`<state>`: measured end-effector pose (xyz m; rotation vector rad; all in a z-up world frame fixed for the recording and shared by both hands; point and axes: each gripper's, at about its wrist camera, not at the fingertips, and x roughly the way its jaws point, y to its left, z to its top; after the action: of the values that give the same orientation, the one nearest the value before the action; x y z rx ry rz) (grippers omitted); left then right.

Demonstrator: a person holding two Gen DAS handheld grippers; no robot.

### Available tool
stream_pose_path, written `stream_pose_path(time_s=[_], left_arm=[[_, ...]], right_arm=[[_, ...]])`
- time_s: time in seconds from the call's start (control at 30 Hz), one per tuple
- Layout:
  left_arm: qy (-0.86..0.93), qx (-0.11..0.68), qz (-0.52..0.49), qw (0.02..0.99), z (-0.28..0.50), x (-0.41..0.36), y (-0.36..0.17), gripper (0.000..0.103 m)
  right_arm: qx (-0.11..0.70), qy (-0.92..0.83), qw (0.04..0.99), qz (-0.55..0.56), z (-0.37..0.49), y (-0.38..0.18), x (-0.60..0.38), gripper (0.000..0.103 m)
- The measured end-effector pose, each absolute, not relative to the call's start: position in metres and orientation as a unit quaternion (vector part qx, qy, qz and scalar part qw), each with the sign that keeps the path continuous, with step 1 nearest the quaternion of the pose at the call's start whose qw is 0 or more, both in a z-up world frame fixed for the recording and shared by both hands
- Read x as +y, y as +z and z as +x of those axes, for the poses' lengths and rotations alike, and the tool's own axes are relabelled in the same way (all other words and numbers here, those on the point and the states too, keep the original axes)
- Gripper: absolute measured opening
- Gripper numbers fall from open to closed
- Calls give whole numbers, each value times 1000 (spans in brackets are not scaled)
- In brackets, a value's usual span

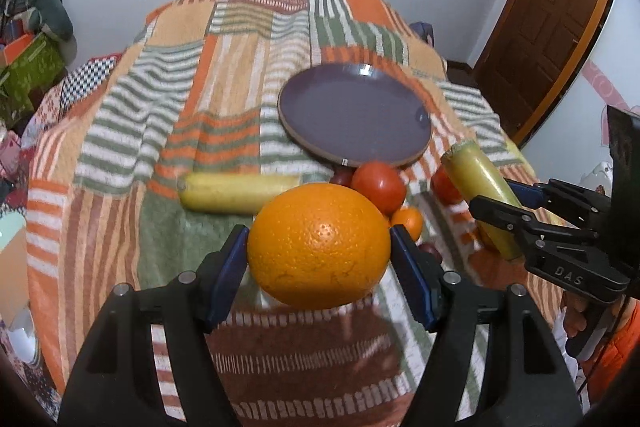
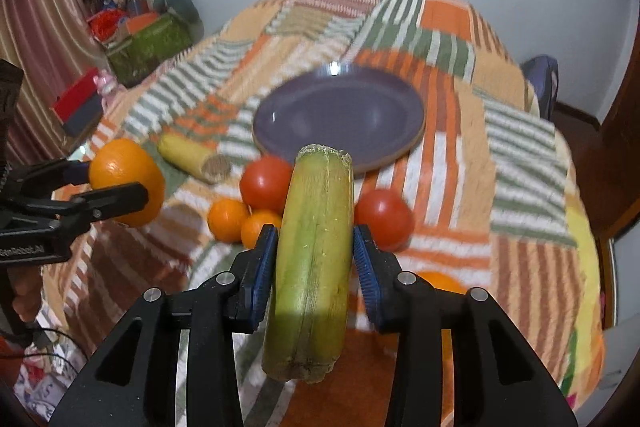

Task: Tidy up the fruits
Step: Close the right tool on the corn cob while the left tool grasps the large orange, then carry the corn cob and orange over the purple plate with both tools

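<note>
My left gripper point(image 1: 319, 247) is shut on a large orange point(image 1: 319, 243) and holds it above the cloth; it also shows in the right wrist view point(image 2: 126, 181). My right gripper point(image 2: 315, 247) is shut on a yellow-green corn cob point(image 2: 314, 263), seen at the right in the left wrist view point(image 1: 480, 193). An empty purple plate point(image 1: 354, 113) lies beyond both, also seen in the right wrist view point(image 2: 340, 115). A second corn cob point(image 1: 236, 193), two tomatoes point(image 2: 266, 183) point(image 2: 384, 217) and two small oranges point(image 2: 228, 219) point(image 2: 258, 227) lie between the grippers and the plate.
A striped patchwork cloth point(image 1: 208, 99) covers the round table. Another orange fruit point(image 2: 440, 283) lies under my right gripper. A green box point(image 2: 148, 47) and cushions stand at the left beyond the table. A wooden door point(image 1: 548, 11) is at the far right.
</note>
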<state>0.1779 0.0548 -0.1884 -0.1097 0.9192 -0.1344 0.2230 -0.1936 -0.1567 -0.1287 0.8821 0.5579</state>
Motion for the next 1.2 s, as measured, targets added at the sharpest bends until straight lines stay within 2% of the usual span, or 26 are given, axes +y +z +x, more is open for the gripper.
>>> stream_pose_path(time_s=[0.57,0.97,1.2], left_arm=[[-61,396,-24,916,239,38,-150,70],[-57,406,-21,912,290,35,-161,70],[-46,423,-22,905,316,40,-176,70]], right_arm=[[355,261,895,-65,270,-124,-182,36],[345,262,898,-75,311,-121,-162,35],[365,260,890,-86,334,-137,-150,35]])
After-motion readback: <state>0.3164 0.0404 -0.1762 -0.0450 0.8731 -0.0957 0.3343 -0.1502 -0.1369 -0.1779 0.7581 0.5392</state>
